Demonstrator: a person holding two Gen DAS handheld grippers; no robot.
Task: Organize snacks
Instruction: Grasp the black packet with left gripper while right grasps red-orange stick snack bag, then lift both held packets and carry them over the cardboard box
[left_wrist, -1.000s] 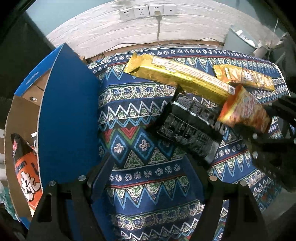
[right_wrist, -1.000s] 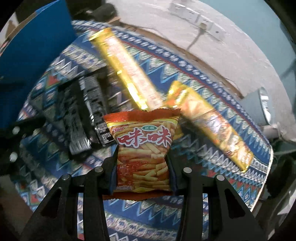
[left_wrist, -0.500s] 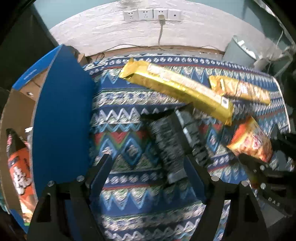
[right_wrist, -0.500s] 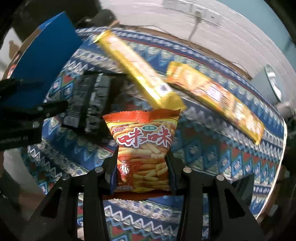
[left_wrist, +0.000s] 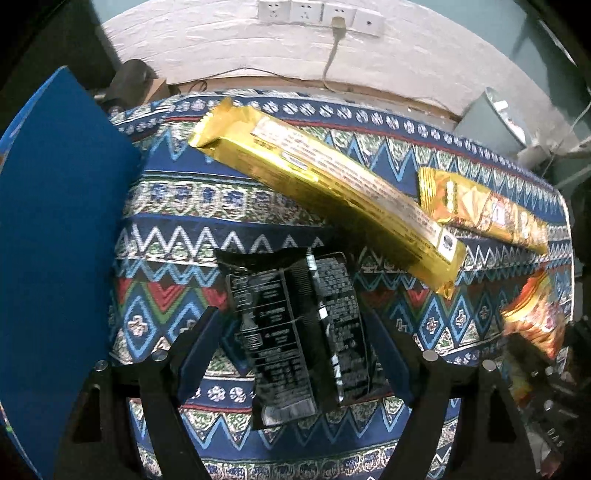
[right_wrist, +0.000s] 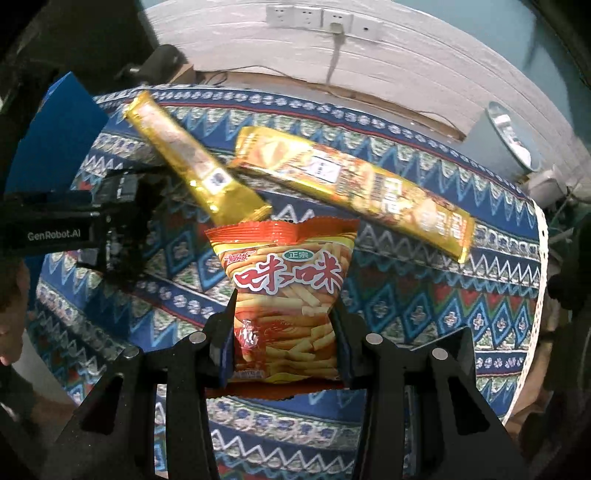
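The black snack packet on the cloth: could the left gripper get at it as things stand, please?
Probably yes: the left gripper stands open astride the black packet, which lies flat on the cloth with nothing over it; the gold bar lies beyond.

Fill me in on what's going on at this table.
A person is sorting snacks with two hand-held grippers. The right hand-held gripper is shut on an orange snack bag, held above the patterned tablecloth. The left hand-held gripper is open around a black packet. Two long gold packs lie beyond.
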